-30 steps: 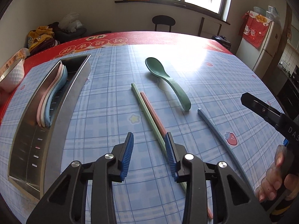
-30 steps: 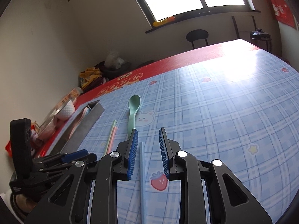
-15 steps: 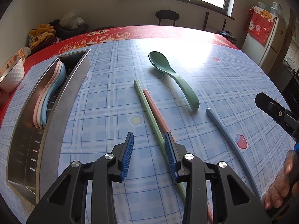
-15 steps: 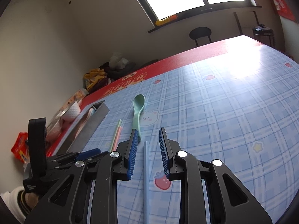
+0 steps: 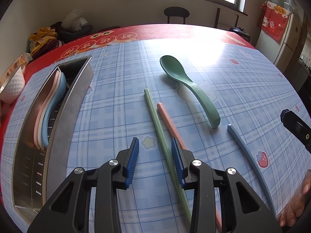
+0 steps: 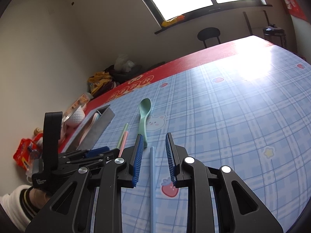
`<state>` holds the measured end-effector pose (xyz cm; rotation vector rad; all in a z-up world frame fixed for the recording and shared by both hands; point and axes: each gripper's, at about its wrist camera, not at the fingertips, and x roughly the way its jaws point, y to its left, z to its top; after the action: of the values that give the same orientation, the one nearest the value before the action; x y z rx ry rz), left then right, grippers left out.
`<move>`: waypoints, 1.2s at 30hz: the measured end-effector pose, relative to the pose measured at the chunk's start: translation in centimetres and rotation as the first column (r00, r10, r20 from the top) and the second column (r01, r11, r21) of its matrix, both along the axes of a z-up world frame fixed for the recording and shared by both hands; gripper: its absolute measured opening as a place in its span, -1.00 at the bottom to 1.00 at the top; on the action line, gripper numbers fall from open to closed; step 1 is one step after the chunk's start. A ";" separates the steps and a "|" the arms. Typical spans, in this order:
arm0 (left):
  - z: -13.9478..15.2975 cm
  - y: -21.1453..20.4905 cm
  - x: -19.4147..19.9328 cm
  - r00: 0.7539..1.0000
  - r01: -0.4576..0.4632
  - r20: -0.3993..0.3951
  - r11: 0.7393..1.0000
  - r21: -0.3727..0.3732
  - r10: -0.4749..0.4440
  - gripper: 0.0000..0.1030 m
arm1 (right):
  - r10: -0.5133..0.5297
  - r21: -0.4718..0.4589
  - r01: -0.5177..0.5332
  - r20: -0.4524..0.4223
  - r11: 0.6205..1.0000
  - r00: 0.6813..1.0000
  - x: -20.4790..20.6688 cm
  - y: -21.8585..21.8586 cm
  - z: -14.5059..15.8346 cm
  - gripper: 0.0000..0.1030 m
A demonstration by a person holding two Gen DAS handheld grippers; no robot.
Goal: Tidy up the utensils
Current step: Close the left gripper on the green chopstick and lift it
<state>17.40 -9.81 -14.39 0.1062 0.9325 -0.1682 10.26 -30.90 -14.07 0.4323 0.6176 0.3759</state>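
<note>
Blue-padded fingers of our left gripper [image 5: 155, 156] stand spread over the green chopstick [image 5: 158, 124]; our right gripper [image 6: 154, 151] spreads astride the blue chopstick [image 6: 152, 174].

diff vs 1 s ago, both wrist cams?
The left gripper has shifted so the green chopstick, earlier beside its right finger, now runs between its open jaws, ungripped. In the right wrist view it has also slid further into frame. The right gripper stays open over the blue chopstick. Green spoon, pink chopstick and metal tray have not moved.
</note>
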 end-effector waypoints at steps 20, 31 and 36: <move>-0.3 0.6 -1.1 0.999 0.028 0.033 0.999 -0.036 -0.027 -0.84 | 0.012 0.008 -0.012 -0.011 1.000 1.000 0.2 0.2 -0.1 -0.53; -0.3 1.9 -1.5 1.000 0.018 0.009 0.993 -0.115 -0.017 -0.88 | 0.011 0.011 -0.011 -0.013 1.000 1.000 0.2 0.2 -0.2 -0.53; 0.1 2.1 -3.0 0.999 0.028 0.026 0.995 -0.094 -0.026 -0.89 | 0.013 0.014 -0.013 -0.017 1.000 1.000 0.1 0.2 -0.3 -0.53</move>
<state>14.42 -7.66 -14.25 0.0333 0.8969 -0.2351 10.38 -30.70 -14.38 0.4455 0.6347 0.3898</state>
